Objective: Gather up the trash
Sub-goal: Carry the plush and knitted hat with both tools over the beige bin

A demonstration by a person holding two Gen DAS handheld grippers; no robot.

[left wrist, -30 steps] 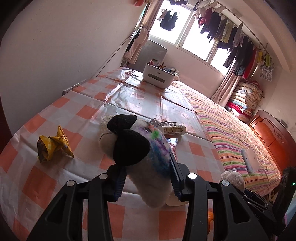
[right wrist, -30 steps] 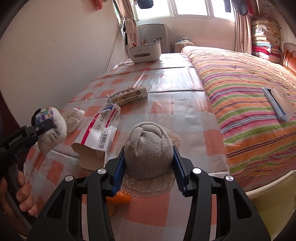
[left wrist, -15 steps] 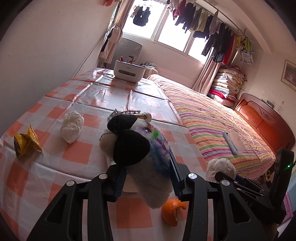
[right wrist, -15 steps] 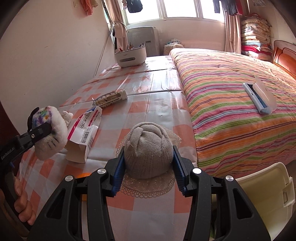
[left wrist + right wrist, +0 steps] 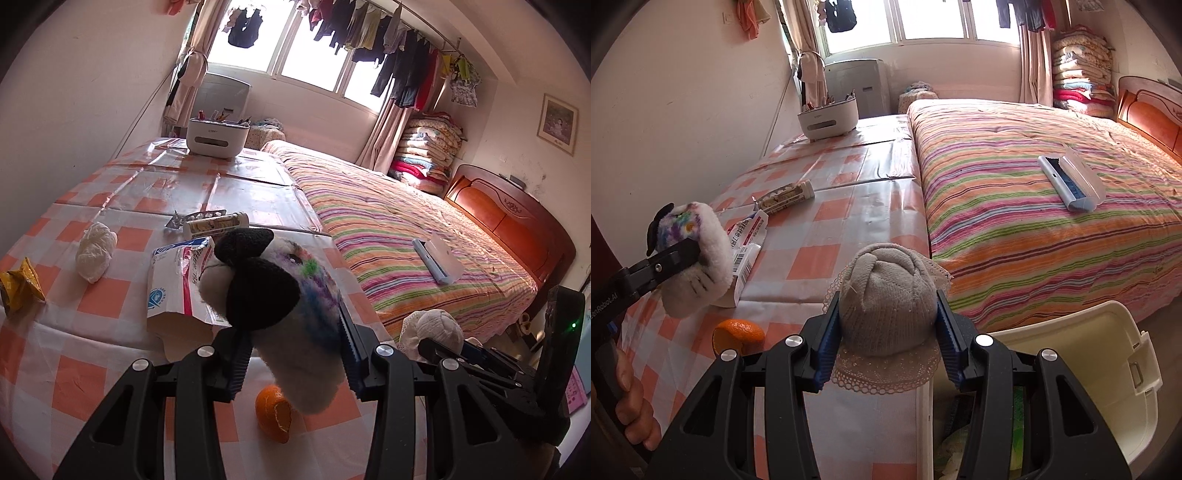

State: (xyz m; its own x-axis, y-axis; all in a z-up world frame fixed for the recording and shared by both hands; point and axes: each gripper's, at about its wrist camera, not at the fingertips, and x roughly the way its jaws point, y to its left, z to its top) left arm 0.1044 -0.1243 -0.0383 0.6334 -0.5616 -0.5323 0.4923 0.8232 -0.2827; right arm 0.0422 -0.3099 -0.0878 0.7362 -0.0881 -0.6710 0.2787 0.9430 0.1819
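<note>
My left gripper (image 5: 291, 354) is shut on a fuzzy white and black plush sock (image 5: 280, 306), held above the checked table; it also shows in the right wrist view (image 5: 694, 258). My right gripper (image 5: 886, 332) is shut on a rolled grey sock with lace trim (image 5: 886, 295), held past the table's near right corner, above a white bin (image 5: 1082, 369) with its lid open. Orange peel (image 5: 275, 415), an opened paper package (image 5: 181, 284), a crumpled white tissue (image 5: 94, 251), a yellow wrapper (image 5: 18, 288) and a tube (image 5: 216, 223) lie on the table.
A white organiser box (image 5: 216, 138) stands at the table's far end. A striped bed (image 5: 1034, 206) runs along the right side with a lint brush (image 5: 1071, 182) on it. A wall bounds the left.
Both grippers have drawn back and swung right with their socks. The right gripper has passed the table corner, and the white bin has come into view below it.
</note>
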